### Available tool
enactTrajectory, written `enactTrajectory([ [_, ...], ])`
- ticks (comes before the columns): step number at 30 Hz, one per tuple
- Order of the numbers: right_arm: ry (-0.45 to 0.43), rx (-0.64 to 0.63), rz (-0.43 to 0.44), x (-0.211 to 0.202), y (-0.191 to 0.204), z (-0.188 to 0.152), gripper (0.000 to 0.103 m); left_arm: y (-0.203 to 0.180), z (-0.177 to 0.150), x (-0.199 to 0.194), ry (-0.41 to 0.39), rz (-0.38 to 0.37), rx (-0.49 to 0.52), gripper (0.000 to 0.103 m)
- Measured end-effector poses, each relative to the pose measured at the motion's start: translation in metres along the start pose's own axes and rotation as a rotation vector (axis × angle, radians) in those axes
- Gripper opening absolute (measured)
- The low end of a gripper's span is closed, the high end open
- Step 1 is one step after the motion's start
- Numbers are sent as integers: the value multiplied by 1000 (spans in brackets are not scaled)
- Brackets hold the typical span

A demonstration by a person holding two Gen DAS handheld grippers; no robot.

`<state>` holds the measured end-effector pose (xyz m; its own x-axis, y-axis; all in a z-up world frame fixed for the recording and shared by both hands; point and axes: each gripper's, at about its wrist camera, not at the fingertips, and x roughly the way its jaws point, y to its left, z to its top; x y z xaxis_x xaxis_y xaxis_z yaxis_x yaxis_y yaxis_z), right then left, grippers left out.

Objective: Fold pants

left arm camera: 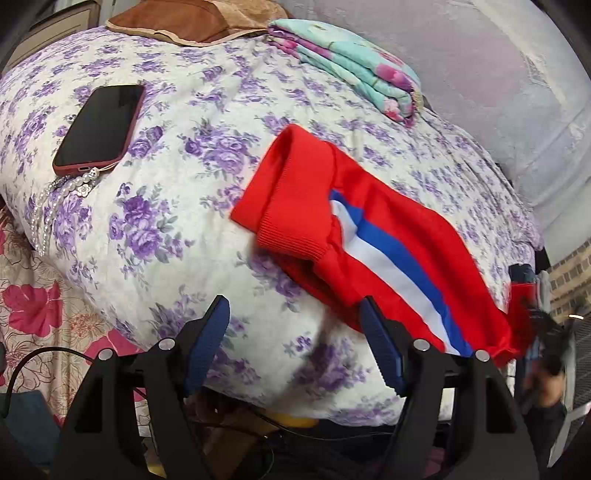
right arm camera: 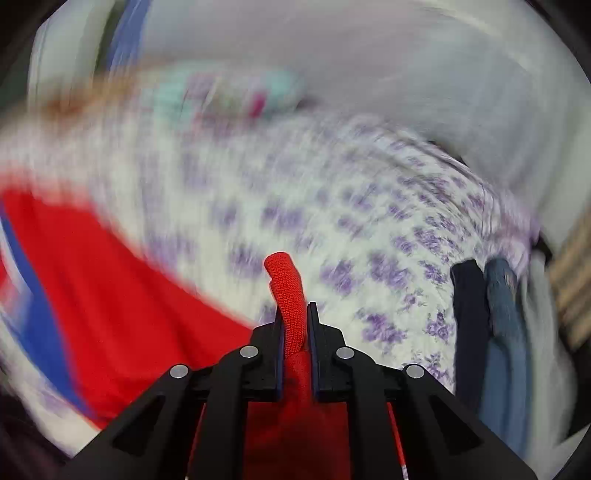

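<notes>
Red pants [left arm camera: 369, 229] with a blue and white side stripe lie on the purple floral bedspread [left arm camera: 192, 192], ribbed cuff toward the middle, the far end lifted at the right. My left gripper [left arm camera: 295, 317] is open and empty, just in front of the pants' near edge. My right gripper [right arm camera: 295, 314] is shut on a ribbed red edge of the pants [right arm camera: 288, 291]; the rest of the pants [right arm camera: 122, 288] trails to the left. The right wrist view is blurred by motion.
A phone [left arm camera: 99, 125] with a bead strap lies at the left. A folded floral blanket [left arm camera: 343, 66] and a brown cushion [left arm camera: 177, 22] sit at the back. Dark and denim clothes [right arm camera: 495, 332] hang at the bed's right edge. A wall stands behind.
</notes>
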<state>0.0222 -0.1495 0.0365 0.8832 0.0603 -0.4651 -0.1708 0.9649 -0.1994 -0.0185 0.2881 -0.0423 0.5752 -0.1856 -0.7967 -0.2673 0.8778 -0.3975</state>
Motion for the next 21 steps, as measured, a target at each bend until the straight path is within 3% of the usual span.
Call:
enactTrajectory([
  [2,-76,261,87,-26,-53,-13,14,5,4,3,-2,3,-19,70],
  [4,-89,542,223,-28,-101,-49,14,8,7,4,-8,-8,-41,70],
  [7,-23,724,258,-4,-128,-106,14,5,11,0,-15,-80,-54,70],
  [10,-42,832,309,7,-134,-136,14,-14,14,-3,-15,-149,-29,70],
  [13,-78,851,320,2,-138,-139,14,-24,19,5,-1,-139,-15,71],
  [15,-87,851,327,1,-141,-137,14,-15,23,12,8,-115,-64,71],
  [18,-112,860,359,4,-146,-133,14,7,27,10,9,-139,-155,71],
  [21,-130,876,425,5,-153,-121,14,14,30,6,1,-134,-175,70],
])
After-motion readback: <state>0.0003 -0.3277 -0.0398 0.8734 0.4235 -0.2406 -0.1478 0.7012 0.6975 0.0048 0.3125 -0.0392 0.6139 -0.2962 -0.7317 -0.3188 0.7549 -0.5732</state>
